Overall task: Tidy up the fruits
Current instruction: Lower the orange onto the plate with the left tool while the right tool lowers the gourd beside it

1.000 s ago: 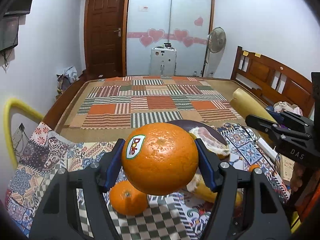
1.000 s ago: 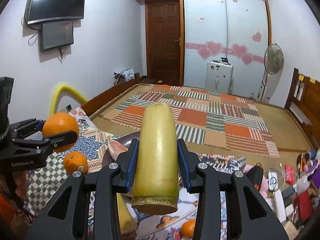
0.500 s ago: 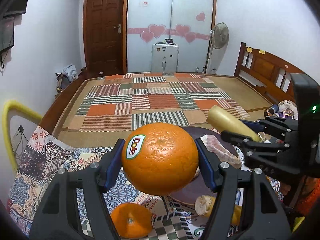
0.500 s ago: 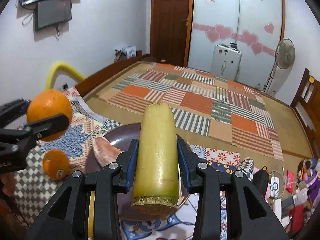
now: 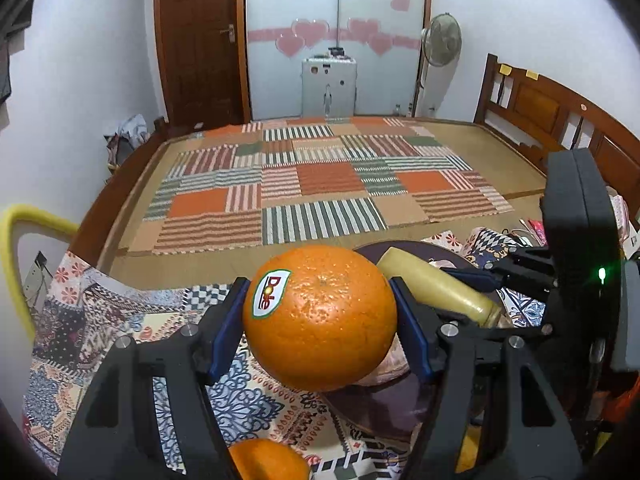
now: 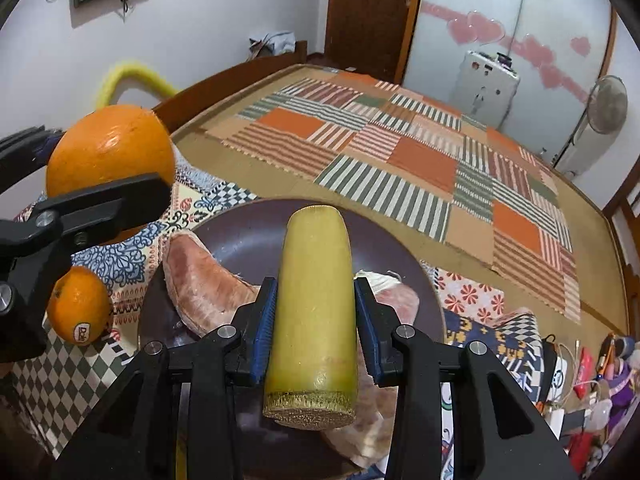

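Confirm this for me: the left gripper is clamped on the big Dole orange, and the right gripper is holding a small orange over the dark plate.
Not quite. The right gripper holds a yellow-green stalk piece, not a small orange, over the dark plate; the right wrist view shows it. The left gripper is indeed clamped on the Dole orange.

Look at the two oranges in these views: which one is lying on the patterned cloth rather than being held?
The smaller orange, resting on the cloth beside the dark plate. The larger orange is clamped off the surface in the left gripper.
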